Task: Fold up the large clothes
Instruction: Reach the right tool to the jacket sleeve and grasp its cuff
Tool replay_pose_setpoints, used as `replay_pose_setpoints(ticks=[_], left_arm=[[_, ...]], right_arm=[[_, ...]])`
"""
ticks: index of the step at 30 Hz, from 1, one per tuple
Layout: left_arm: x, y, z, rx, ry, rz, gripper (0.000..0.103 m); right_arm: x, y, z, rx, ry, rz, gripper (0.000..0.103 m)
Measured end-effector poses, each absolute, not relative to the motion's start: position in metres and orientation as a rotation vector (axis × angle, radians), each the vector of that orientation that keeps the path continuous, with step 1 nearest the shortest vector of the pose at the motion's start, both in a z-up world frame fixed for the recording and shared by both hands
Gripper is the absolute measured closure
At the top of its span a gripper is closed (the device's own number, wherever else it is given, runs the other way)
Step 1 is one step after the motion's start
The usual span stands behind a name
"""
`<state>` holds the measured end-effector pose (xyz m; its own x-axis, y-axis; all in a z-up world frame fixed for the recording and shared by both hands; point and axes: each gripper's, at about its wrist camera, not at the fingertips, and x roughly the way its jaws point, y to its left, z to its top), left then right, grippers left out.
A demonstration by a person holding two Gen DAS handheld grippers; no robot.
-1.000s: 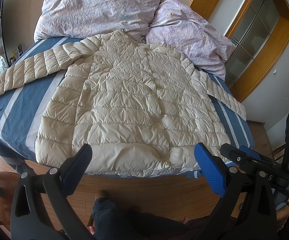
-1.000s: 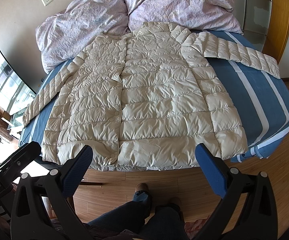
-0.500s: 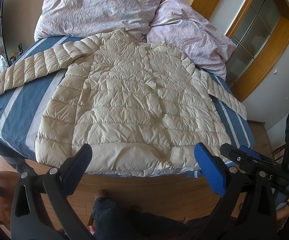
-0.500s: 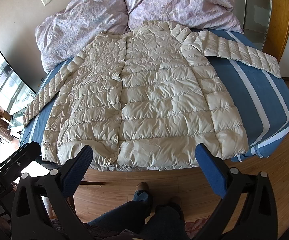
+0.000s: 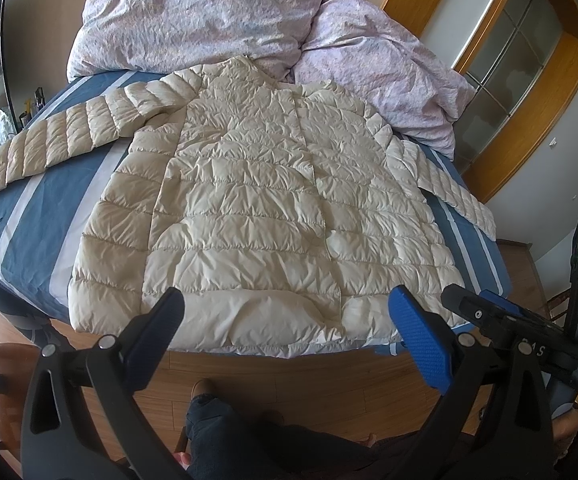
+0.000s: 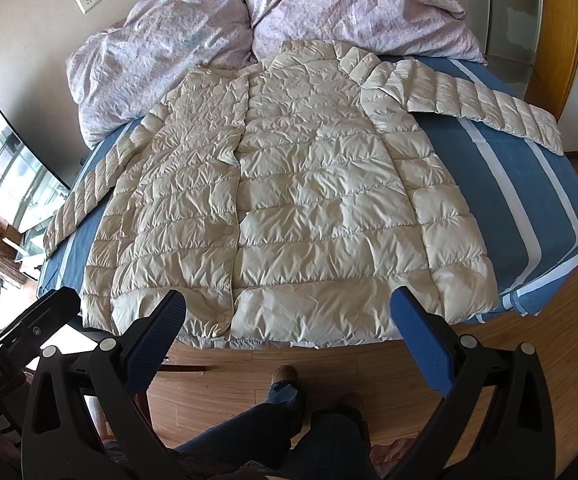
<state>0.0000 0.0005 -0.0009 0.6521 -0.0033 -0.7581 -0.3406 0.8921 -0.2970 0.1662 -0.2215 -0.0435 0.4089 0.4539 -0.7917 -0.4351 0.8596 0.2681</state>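
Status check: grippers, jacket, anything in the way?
Left gripper open, empty. Right gripper open, empty. Jacket flat on bed, sleeves spread, unfolded. Nothing blocking.

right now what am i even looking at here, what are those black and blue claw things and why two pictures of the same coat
Those claws are two hand-held grippers; a person holds one in each hand, and each carries a fisheye camera looking along its fingers. One picture comes from the left gripper, the other from the right gripper. Both are open and hold nothing. Ahead, a cream quilted puffer coat lies flat, sleeves spread, on a bed with a blue, white-striped sheet. Crumpled lilac bedding sits behind the collar. Below are the person's legs and a wooden floor.
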Motion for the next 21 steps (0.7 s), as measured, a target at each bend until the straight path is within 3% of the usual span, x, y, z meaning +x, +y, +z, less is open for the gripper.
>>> replay_pose_setpoints(ticks=[9,21], left_arm=[[0.028,0.008,-0.013,-0.410,0.899,0.230,0.002],[0.082,0.019,-0.030,-0.357,0.985,0.291,0.002]], right_arm=[[0.205,-0.225,-0.061,0.033,1.020,0.510,0.001],[0.328,-0.292,-0.092,0.171,1.079,0.313,0.001]])
